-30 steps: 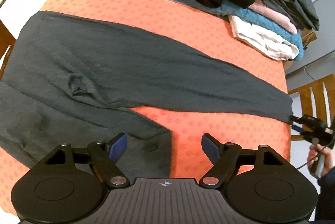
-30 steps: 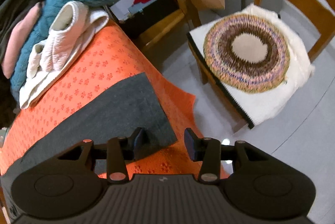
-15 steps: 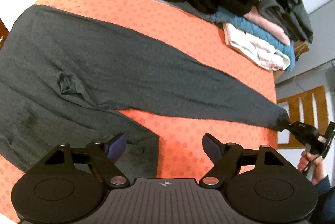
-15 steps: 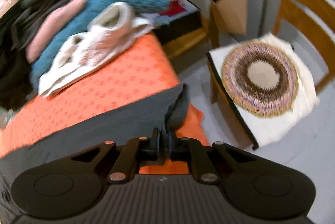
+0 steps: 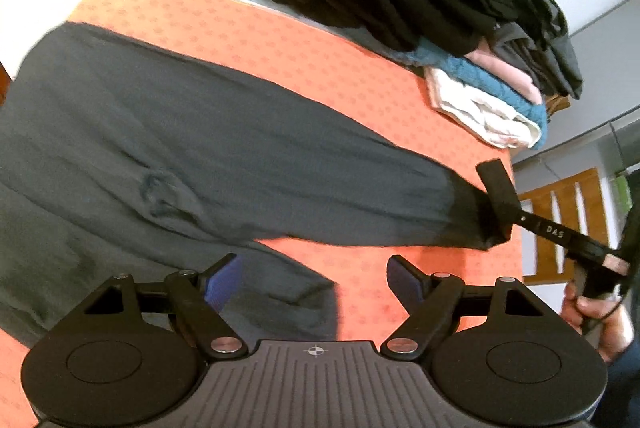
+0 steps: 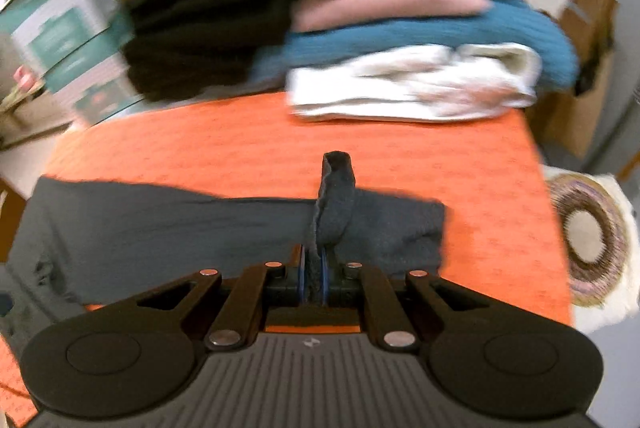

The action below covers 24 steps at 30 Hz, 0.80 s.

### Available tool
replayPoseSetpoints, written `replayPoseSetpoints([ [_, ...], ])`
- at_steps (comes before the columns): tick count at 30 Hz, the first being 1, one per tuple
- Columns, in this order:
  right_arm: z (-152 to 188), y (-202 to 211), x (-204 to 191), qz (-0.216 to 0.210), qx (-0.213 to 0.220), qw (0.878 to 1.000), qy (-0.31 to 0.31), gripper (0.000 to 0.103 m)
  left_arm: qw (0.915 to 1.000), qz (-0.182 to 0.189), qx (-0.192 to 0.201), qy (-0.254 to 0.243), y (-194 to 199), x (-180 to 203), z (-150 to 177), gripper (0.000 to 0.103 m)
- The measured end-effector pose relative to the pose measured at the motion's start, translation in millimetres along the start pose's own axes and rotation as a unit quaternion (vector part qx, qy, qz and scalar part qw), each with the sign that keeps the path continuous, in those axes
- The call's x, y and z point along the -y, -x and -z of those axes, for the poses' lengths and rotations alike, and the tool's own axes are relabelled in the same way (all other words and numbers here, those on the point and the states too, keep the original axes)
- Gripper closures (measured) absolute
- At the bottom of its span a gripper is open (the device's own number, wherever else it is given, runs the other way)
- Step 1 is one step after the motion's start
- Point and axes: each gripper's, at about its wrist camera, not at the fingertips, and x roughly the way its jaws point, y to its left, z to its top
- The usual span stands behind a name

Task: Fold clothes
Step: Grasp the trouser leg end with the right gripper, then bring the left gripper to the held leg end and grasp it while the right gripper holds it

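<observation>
Grey knit trousers point(image 5: 168, 132) lying flat across orange dotted tablecloth point(image 5: 304, 40), filling left and centre of frame | soft, light, limp; judged best taken at hem corners | left gripper point(image 5: 316, 278) hanging spread, empty, lower centre | right gripper point(image 6: 314, 278) pinching 1 leg hem point(image 6: 334, 204), lifting a bunched fold | folded clothes stack point(image 6: 420, 40) sitting upper right
</observation>
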Motion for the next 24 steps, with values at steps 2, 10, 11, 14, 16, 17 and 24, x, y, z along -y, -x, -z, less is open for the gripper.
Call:
replayPoseSetpoints([
  [2,-7,-2,-30,-0.01,-0.006,1.0,0.011,0.094,1.0,-0.007,0.002,-0.005,4,-10,-4,0.022],
  [10,-18,-18,-138,-0.024,-0.024,0.999,0.041,0.094,0.9984,-0.048,0.019,-0.023,21,-50,-28,0.022],
  [11,-18,-20,-150,-0.024,-0.025,0.998,0.044,0.094,0.9982,-0.051,0.021,-0.026,22,-54,-31,0.022],
  [14,-19,-28,-185,-0.025,-0.031,0.998,0.053,0.094,0.9969,-0.061,0.028,-0.039,27,-66,-38,0.022],
  [16,-20,-32,-206,-0.026,-0.036,0.997,0.059,0.094,0.9962,-0.066,0.032,-0.047,31,-74,-42,0.022],
  [17,-19,-34,-215,-0.027,-0.038,0.997,0.062,0.094,0.9958,-0.068,0.034,-0.05,32,-78,-44,0.022],
  [24,-19,-46,-272,-0.034,-0.058,0.994,0.087,0.094,0.9966,-0.056,0.042,-0.044,38,-109,-55,0.022],
])
